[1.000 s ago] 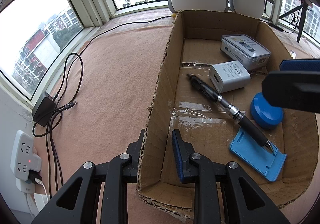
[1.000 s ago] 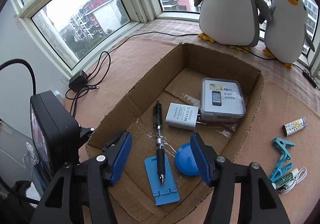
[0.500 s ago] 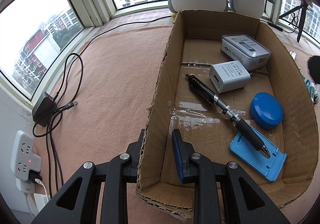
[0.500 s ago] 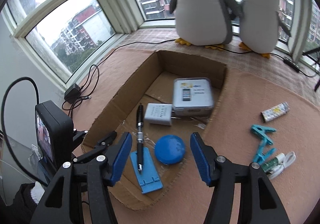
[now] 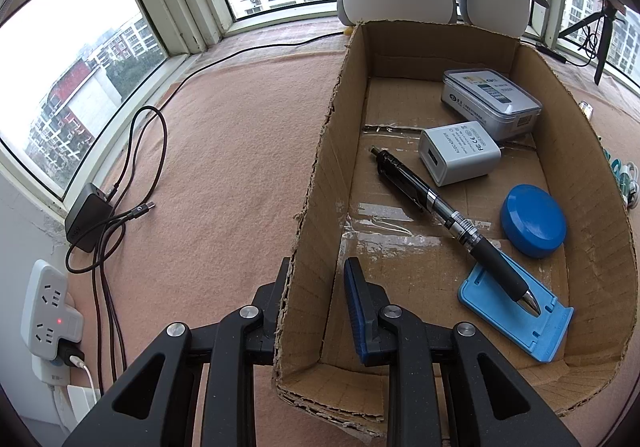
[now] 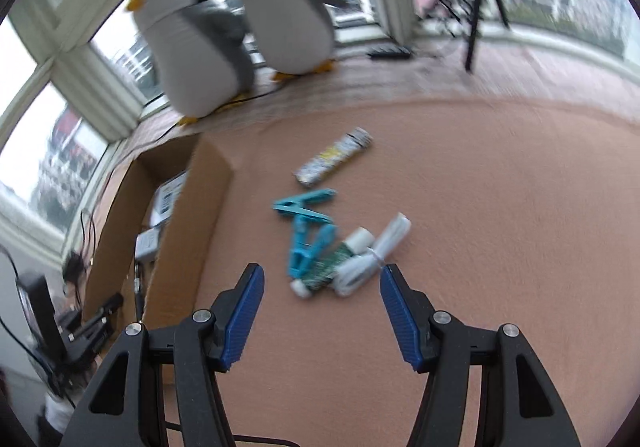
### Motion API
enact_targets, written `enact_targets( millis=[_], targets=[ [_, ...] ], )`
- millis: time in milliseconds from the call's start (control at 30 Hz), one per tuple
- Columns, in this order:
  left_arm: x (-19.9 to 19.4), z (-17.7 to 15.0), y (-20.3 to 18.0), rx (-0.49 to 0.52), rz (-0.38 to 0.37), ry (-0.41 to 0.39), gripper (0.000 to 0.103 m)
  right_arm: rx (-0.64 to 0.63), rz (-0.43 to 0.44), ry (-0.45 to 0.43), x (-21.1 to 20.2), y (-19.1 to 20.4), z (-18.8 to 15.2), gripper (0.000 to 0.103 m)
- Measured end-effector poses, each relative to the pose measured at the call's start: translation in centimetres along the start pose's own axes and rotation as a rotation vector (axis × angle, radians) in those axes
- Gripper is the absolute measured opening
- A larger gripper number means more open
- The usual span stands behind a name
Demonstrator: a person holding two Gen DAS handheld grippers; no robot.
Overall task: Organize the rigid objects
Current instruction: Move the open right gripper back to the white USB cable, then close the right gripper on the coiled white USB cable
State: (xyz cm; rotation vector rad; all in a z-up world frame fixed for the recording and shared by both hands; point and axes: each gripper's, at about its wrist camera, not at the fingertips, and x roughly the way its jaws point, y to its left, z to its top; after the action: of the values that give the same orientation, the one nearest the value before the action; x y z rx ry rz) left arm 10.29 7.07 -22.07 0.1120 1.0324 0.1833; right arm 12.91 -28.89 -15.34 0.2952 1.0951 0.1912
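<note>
Cardboard box [image 5: 320, 175]: on pink cloth, holds pen [image 5: 448, 219], charger [image 5: 460, 153], blue lid [image 5: 534, 221] | loose clothespins [image 6: 308, 231], tubes: on cloth right of box | left gripper [image 5: 316, 311]: clamped on box's left wall | right gripper [image 6: 322, 311]: jaws apart, empty, above loose items

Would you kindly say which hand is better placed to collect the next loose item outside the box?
Right. Its claw is open and empty in front of the clothespins, while the left claw grips the cardboard box wall.
</note>
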Motion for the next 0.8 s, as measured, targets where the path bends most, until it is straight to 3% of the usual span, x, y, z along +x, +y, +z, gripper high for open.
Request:
enact_targets(
  millis=[167,467,700,800],
  targets=[
    [0.0,0.1,-0.1,-0.001,0.000,0.000,0.025,0.117,0.015,0.026,1.0,-3.0,0.4,0.056],
    [0.0,0.0,0.0,-0.001,0.000,-0.003,0.025,0.095,-0.005,0.059,3.0,-2.6,0.5,0.054],
    [0.0,0.0,0.0,-0.002,-0.001,-0.003,0.025,0.011,-0.070,0.075,4.1,-1.1,1.0,0.037],
    [0.0,-0.1,0.0,-0.003,-0.001,-0.004,0.025,-0.007,-0.089,0.087,4.5,-1.1,1.0,0.034]
  ],
)
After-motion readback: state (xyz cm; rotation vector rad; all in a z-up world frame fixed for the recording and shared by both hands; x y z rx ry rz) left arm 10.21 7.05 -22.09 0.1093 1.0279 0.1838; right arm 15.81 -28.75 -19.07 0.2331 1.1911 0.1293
